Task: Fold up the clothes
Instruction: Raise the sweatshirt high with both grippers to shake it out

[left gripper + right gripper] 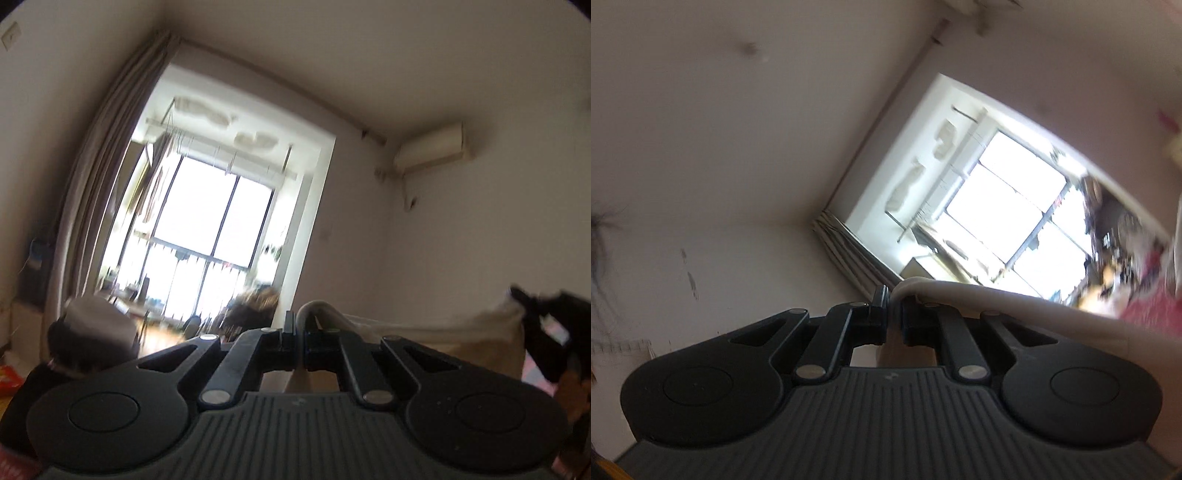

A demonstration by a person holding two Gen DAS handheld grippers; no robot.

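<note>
A cream-coloured garment (443, 332) is stretched in the air between both grippers. In the left wrist view my left gripper (300, 325) is shut on one folded edge of it, and the cloth runs off to the right to a dark shape that is my right gripper (546, 332), blurred. In the right wrist view my right gripper (894, 314) is shut on a rolled edge of the garment (1015, 302), which trails away to the lower right. Both grippers are raised and point toward the window wall and ceiling.
A bright balcony window (218, 221) with a grey curtain (99, 184) fills the far wall. An air conditioner (428, 147) hangs high on the right wall. A person's capped head (96, 332) is low at the left. Red-pink fabric (1145, 310) shows at the right.
</note>
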